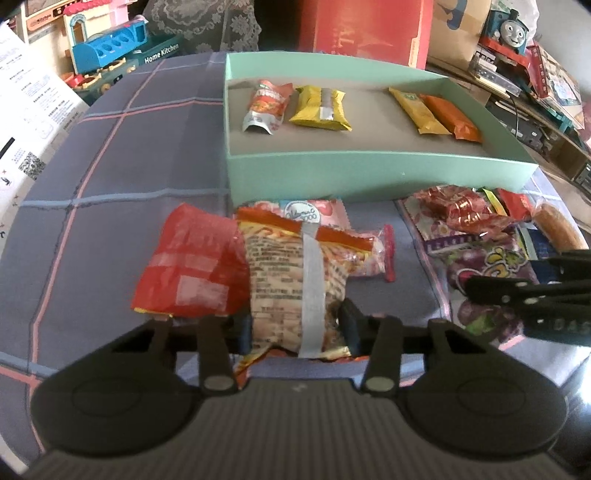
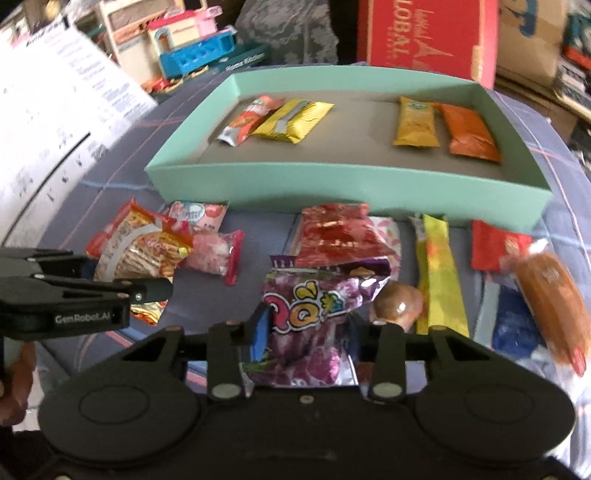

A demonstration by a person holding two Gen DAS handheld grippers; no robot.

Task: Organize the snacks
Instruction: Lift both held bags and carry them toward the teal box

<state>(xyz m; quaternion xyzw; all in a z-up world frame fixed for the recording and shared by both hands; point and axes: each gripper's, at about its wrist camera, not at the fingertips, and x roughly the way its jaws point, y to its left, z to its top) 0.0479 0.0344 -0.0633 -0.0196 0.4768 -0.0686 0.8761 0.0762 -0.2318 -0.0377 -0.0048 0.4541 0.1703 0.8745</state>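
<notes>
left tongs (image 1: 295,325) clenched on the noodle-snack packet (image 1: 295,280), pads pinching its lower part; the packet stands up from the checked counter (image 1: 110,166) in front of the teal box (image 1: 369,173). right tongs (image 2: 306,332) clamped on the purple grape-candy bag (image 2: 314,314), blue pad pressed into the bag's left edge; no earlier view here to compare.

teal box sits at the far side of the counter. inside: a red sachet (image 1: 267,105) and a yellow packet (image 1: 321,107) at left, a yellow bar (image 1: 417,110) and an orange bar (image 1: 452,118) at right. middle of the floor is bare.

risks, as judged:
- both packets are soft, slippery film. a grip low on a puffy bag may let it slide or fold over on the lift.
- a red packet (image 1: 192,266) leans against the noodle-snack packet; it may drag along or topple.
- a red foil bag (image 2: 332,232) overlaps the top of the grape-candy bag, and a round brown sweet (image 2: 397,304) lies just beside it; lifting may flip or scatter them.
- the near wall of the box stands between both loads and the floor inside; a low carry would catch it.
- the two tools work close together and could collide.

also nearby: pink candy packet (image 2: 218,254), long yellow stick (image 2: 439,273), sausage in clear wrap (image 2: 554,295), toys and a red carton (image 2: 424,33) behind.
</notes>
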